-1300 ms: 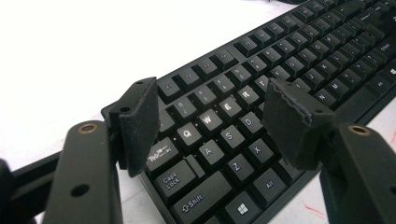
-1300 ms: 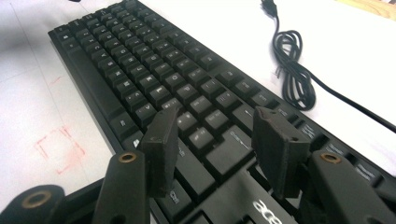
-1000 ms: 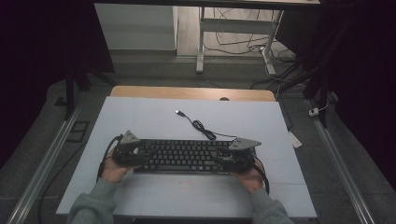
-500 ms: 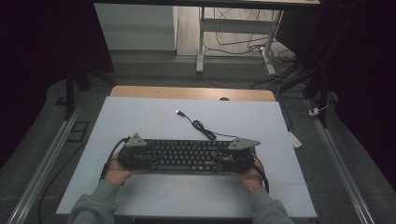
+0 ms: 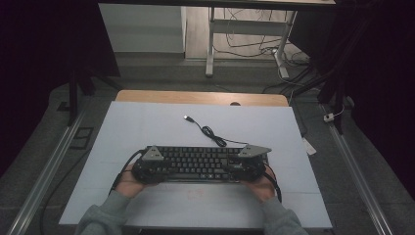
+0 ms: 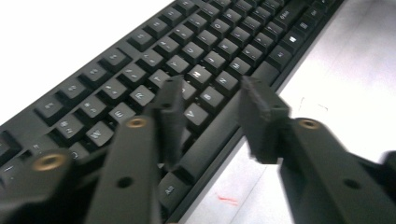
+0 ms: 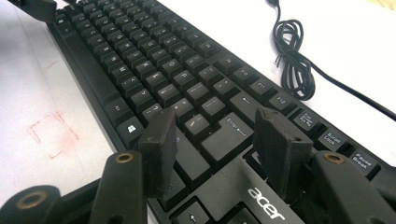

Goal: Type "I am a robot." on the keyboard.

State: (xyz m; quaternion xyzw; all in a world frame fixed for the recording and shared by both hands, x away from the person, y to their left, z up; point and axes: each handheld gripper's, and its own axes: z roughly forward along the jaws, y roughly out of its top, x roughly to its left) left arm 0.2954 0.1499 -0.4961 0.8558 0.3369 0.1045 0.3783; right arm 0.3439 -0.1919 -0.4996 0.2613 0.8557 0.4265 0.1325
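Observation:
A black Acer keyboard (image 5: 200, 164) lies across the near half of the white table (image 5: 147, 122). My left gripper (image 5: 156, 169) is at its left end, my right gripper (image 5: 244, 167) at its right end. In the left gripper view the keyboard (image 6: 187, 46) runs under my left gripper (image 6: 210, 93). Its jaws have just been closing; one stands over the keys, the other past the front edge, and the pads are not pressing on it. In the right gripper view my right gripper (image 7: 215, 121) stands open over the Enter key area of the keyboard (image 7: 154, 60).
The keyboard's cable (image 5: 210, 132) coils behind it and ends in a loose USB plug (image 5: 187, 118); the coil (image 7: 292, 60) lies beside the keyboard's back edge. A faint red square mark (image 5: 195, 193) is on the table in front. Bare wood edge (image 5: 200, 98) at the back.
My left gripper has slid right onto the keyboard's left end, and its jaws stand closer together. The right gripper and the keyboard have stayed in place.

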